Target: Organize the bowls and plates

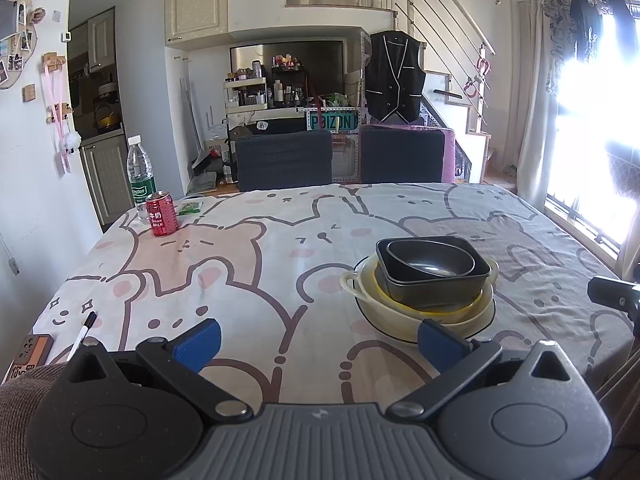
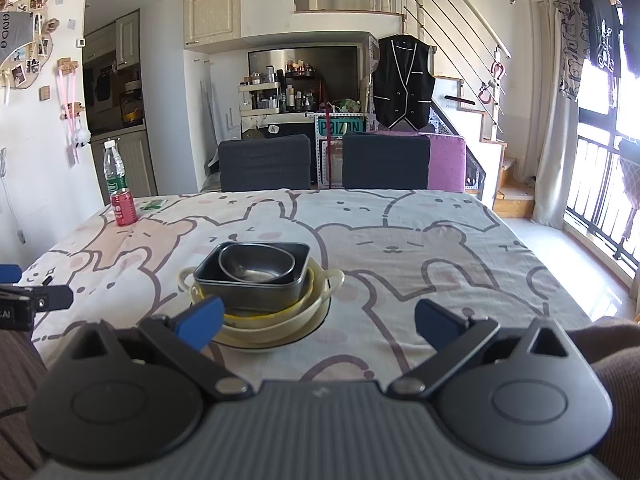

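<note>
Blue-padded fingers on both grippers are spread wide w/ nothing between them. Left gripper [image 1: 318, 340] hovers low over the near edge of the surface [image 1: 248, 264], which is covered in a bear-print cloth; right gripper [image 2: 318, 322] does the same further to the right.

Dishes sit in one nested stack, roughly mid-surface: a small dark oval bowl [image 1: 430, 262] inside a dark rectangular pan [image 1: 440, 286], which sits in a yellow bowl [image 1: 430, 309], inside a cream two-handled bowl [image 1: 354, 282], all on a white plate w/ dark rim [image 1: 374, 322]. In the left wrist view the stack is ahead & right of centre, just beyond the right finger pad. In the right wrist view it's ahead & left of centre, its near edge partly behind the left finger pad; can't tell if touching.

Far left corner: red drink can [image 1: 161, 214] just in front of a clear water bottle [image 1: 140, 174], small green packet [image 1: 190, 207] beside them. Near left edge: a marker pen [image 1: 82, 334] & an orange-faced device [image 1: 32, 354]. Two dark chairs [image 1: 284, 162] stand at the far side.
</note>
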`<state>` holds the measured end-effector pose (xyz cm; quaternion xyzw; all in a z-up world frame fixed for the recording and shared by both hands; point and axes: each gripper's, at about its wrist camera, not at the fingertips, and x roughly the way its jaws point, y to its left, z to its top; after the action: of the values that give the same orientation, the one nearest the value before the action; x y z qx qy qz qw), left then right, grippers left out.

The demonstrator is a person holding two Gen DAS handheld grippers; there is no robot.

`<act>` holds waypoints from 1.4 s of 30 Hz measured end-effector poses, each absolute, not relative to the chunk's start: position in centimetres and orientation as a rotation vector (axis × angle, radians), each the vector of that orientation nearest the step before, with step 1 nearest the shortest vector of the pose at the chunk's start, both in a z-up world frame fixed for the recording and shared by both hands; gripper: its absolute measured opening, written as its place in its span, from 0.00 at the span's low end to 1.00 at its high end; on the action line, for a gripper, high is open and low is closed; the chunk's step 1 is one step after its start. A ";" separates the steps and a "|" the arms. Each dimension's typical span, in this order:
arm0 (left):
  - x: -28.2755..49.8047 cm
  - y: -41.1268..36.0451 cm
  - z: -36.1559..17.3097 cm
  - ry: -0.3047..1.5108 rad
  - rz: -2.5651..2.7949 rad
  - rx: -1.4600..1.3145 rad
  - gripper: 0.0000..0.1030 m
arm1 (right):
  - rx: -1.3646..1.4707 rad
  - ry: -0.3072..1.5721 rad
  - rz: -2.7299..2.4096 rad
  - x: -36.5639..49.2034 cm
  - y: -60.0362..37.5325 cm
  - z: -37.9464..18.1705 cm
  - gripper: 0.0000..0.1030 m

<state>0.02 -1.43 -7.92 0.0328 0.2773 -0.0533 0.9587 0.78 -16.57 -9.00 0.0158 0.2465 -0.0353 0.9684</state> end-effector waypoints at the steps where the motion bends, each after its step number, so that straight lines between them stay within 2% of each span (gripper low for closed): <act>1: 0.0 -1.5 -7.9 0.562 -0.108 0.067 1.00 | 0.033 0.498 -0.072 0.8 -16.5 -9.0 1.00; 42: 0.0 -1.6 -8.0 0.565 -0.110 0.066 1.00 | 0.036 0.502 -0.077 0.8 -16.2 -9.1 1.00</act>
<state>0.00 -1.60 -7.99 0.0326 0.2784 -0.0542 0.9584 0.81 -16.22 -9.12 0.0177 0.2482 -0.0383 0.9678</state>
